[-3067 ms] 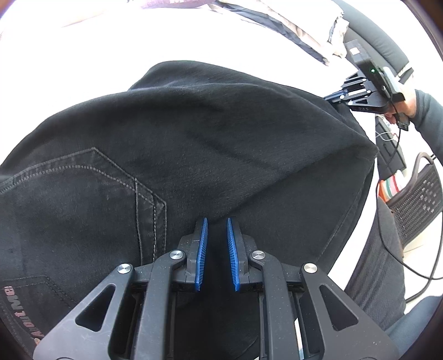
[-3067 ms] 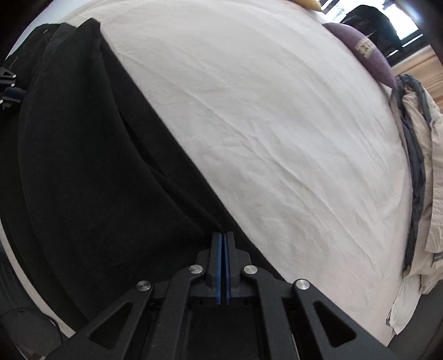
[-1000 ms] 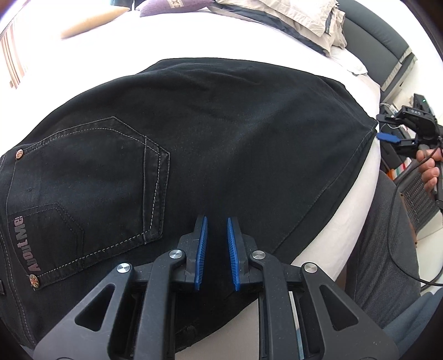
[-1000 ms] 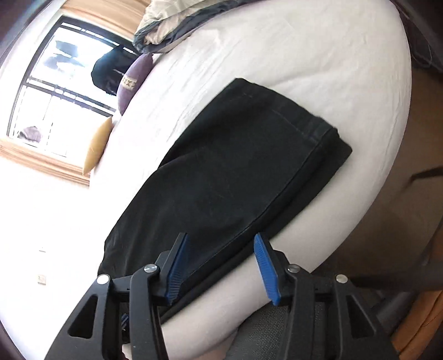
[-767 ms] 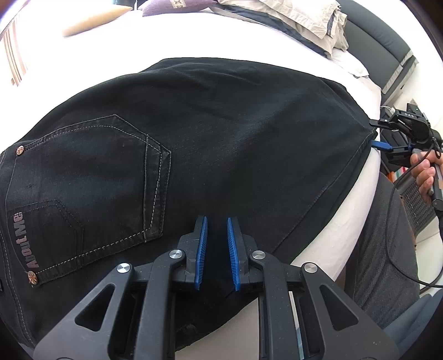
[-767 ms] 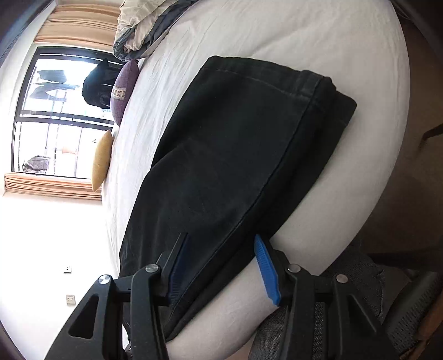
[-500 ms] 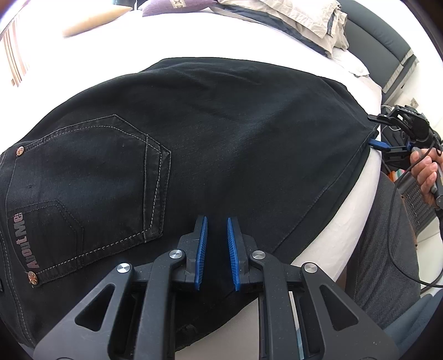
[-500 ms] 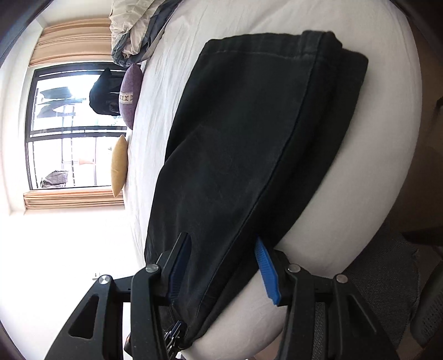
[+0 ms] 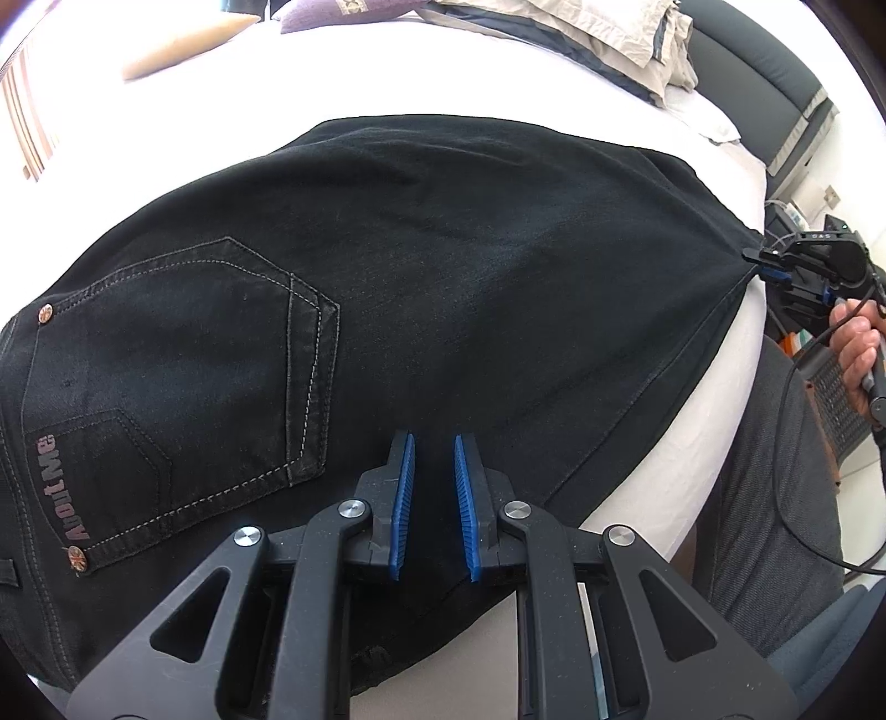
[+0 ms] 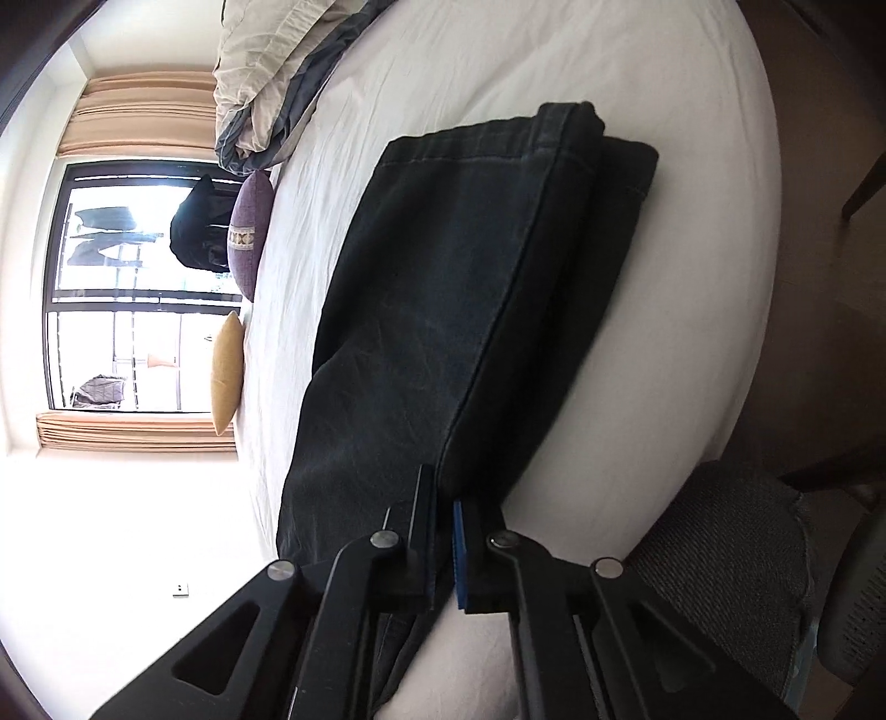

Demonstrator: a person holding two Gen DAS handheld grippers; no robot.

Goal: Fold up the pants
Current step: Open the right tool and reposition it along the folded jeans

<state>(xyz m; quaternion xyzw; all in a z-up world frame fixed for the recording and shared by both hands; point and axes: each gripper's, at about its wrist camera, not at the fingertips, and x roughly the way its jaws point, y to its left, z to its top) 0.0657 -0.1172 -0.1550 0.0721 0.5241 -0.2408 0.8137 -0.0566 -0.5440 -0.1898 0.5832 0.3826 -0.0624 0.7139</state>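
Note:
Black jeans [image 9: 443,266] lie folded lengthwise on the white bed [image 9: 387,72], back pocket and "AboutMe" label at the left. My left gripper [image 9: 432,498] is open, its blue pads hovering over the near edge of the seat. My right gripper [image 10: 443,498] is shut on the jeans' near edge [image 10: 470,343], with the hems at the far end. In the left wrist view the right gripper [image 9: 775,266] pinches the pants at the right end.
Rumpled beige and grey bedding [image 9: 581,39] lies at the head of the bed, with a purple cushion [image 10: 249,232] and a yellow cushion [image 10: 227,371] near the window. A mesh chair [image 10: 841,609] and the person's grey-trousered leg [image 9: 775,498] stand beside the bed edge.
My right gripper moved in to the pants' edge and closed on it; it was wide open half a second ago. My left gripper stayed open and still.

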